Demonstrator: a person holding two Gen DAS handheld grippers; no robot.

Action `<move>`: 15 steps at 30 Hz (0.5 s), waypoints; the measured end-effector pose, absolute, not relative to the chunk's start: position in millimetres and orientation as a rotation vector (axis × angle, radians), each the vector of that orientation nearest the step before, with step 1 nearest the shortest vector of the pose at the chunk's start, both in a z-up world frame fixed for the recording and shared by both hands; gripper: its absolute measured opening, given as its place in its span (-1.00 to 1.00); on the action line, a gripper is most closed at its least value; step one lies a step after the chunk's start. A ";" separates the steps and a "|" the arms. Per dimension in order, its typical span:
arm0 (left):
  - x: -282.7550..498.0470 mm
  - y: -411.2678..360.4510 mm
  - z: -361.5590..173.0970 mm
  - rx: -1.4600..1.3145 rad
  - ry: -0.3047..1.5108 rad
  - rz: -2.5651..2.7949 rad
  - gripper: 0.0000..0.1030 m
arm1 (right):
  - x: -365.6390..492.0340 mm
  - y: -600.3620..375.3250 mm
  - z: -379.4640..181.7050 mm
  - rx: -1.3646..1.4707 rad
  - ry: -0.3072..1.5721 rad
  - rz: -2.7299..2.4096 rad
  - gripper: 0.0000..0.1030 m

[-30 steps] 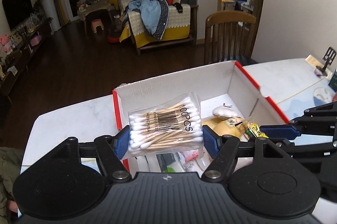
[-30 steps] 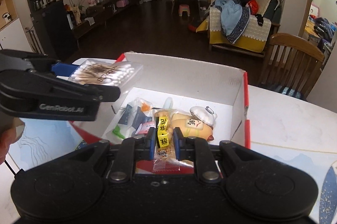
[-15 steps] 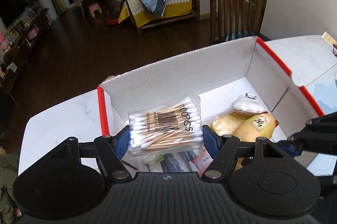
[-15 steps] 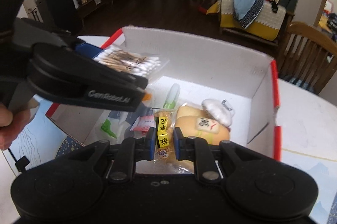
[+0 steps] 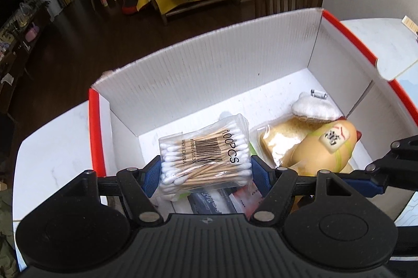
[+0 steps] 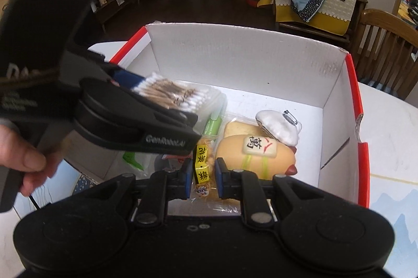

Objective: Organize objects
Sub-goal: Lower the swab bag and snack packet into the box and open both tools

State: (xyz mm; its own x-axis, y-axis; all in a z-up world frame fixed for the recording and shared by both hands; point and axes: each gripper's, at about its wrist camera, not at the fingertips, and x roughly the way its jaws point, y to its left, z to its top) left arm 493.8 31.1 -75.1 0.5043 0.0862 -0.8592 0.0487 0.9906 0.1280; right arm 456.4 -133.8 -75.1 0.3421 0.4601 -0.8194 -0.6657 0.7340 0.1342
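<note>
Left gripper [image 5: 205, 170] clamps swab pack [image 5: 206, 156] over box [image 5: 209, 63].

light: indoor, my white box [image 5: 214, 61] interior bright, room behind dim | glare: mild sheen on swab bag [image 5: 206, 155] | blur: my left gripper [image 6: 167, 105] smeared in right view | distortion: fisheye bending, dark corners | focus: left view sharp
</note>
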 end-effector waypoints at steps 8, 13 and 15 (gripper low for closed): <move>492.1 33.5 -78.6 0.116 1.064 0.017 0.47 | 450.8 -136.1 -70.9 -0.245 0.959 0.741 -0.46; 485.4 35.4 -71.7 0.097 1.039 0.014 0.47 | 445.5 -140.4 -66.3 -0.247 0.948 0.755 -0.29; 481.9 35.6 -67.3 0.089 1.027 0.011 0.47 | 443.3 -142.2 -62.5 -0.247 0.941 0.759 -0.25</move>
